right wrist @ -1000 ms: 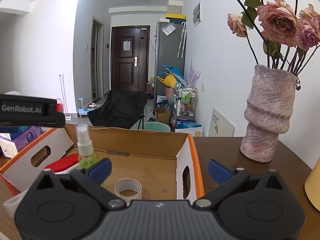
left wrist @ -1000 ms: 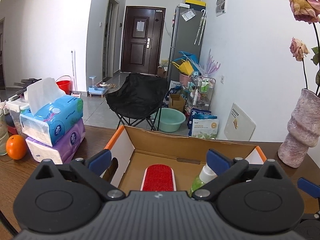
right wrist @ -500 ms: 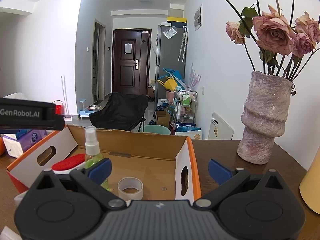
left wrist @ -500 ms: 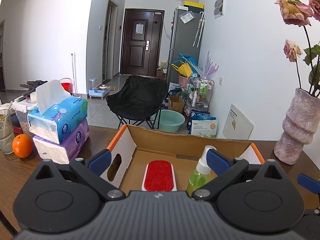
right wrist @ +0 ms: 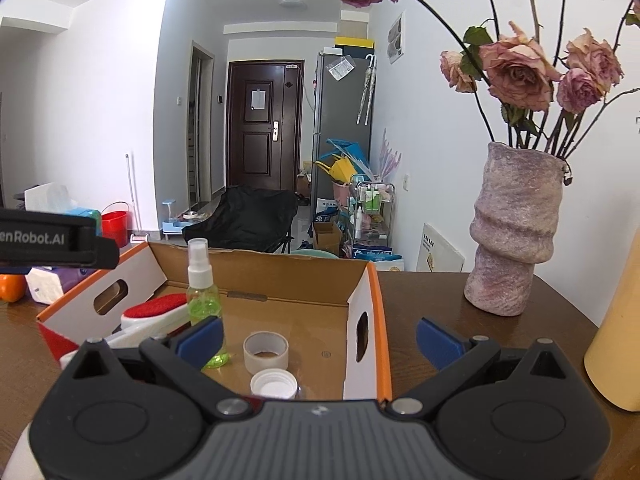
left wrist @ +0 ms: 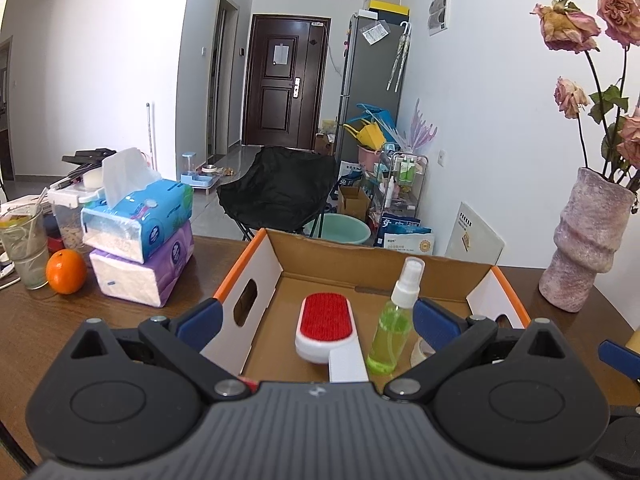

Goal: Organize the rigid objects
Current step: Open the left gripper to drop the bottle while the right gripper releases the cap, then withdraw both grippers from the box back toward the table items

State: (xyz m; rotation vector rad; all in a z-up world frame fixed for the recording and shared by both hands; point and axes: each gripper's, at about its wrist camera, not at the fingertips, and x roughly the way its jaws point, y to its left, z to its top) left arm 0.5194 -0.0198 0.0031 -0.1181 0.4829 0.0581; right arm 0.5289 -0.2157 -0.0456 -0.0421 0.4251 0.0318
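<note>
Your left hand-held gripper [left wrist: 314, 318] hangs spread wide over the near edge of the open cardboard box with orange-trimmed white flaps [left wrist: 460, 270], pinching nothing. It has pulled back and risen over the last second, so the box floor that was largely hidden behind the gripper body now shows. Between its blue pads lie the white lint brush with a red bristle pad [left wrist: 326, 330], flat on the box floor, and just to its right the small clear spray bottle of green liquid [left wrist: 394, 330], standing upright.

Your right hand-held gripper [right wrist: 318, 338] is likewise spread and empty, its left pad over the box and its right pad outside the right box wall, above the brown wooden bench [right wrist: 432, 292]. It too has lifted and drawn back: the roll of clear tape [right wrist: 266, 352] sits further up the view than before, and a white screw cap [right wrist: 274, 386] has come into sight just in front of it, both on the box floor.

Outward, the mottled pink ceramic vase of dried roses [right wrist: 514, 232] stands on the bench to the right of the box. On the left rest two stacked tissue packs [left wrist: 140, 236] and an orange [left wrist: 66, 272].
</note>
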